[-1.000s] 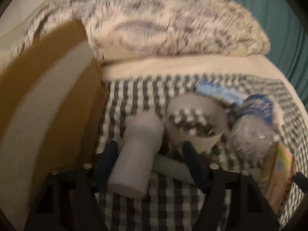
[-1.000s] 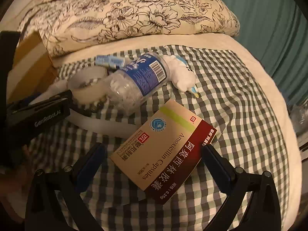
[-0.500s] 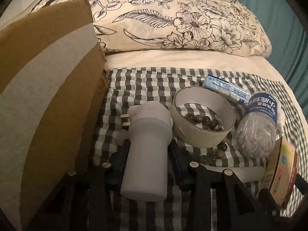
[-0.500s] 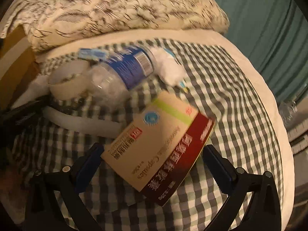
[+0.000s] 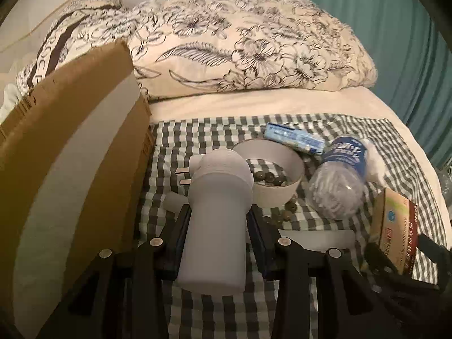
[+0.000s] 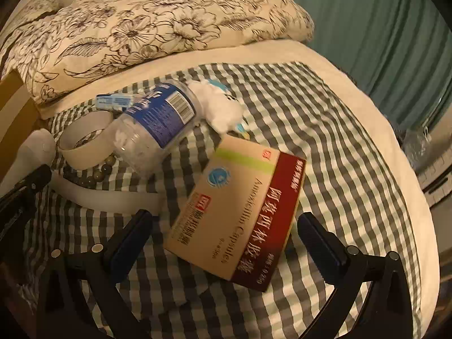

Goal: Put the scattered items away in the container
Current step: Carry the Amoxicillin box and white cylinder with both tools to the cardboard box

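- Compared with a second ago, the left gripper (image 5: 217, 240) is now clenching the white plug-in device (image 5: 216, 226) and is lifting it off the checked cloth (image 5: 214, 135), with the prongs pointing left toward the cardboard box (image 5: 70, 169).
- Nearest on the right, the right gripper (image 6: 226, 240) is standing wide and released around the medicine box (image 6: 240, 212), which is lying tilted between the jaws; closing on that skew is risking the box twisting out.
- Further out, the bead string (image 5: 285, 213) is lying under and inside the tape roll (image 5: 271, 175), just beside the plug-in device, so the swing is risking a snag.
- Beyond them, the cotton-swab bottle (image 6: 158, 124) is lying on its side and is liable to roll.
- Farthest, the box's raised flap is standing between the device and the opening, risking a knock.
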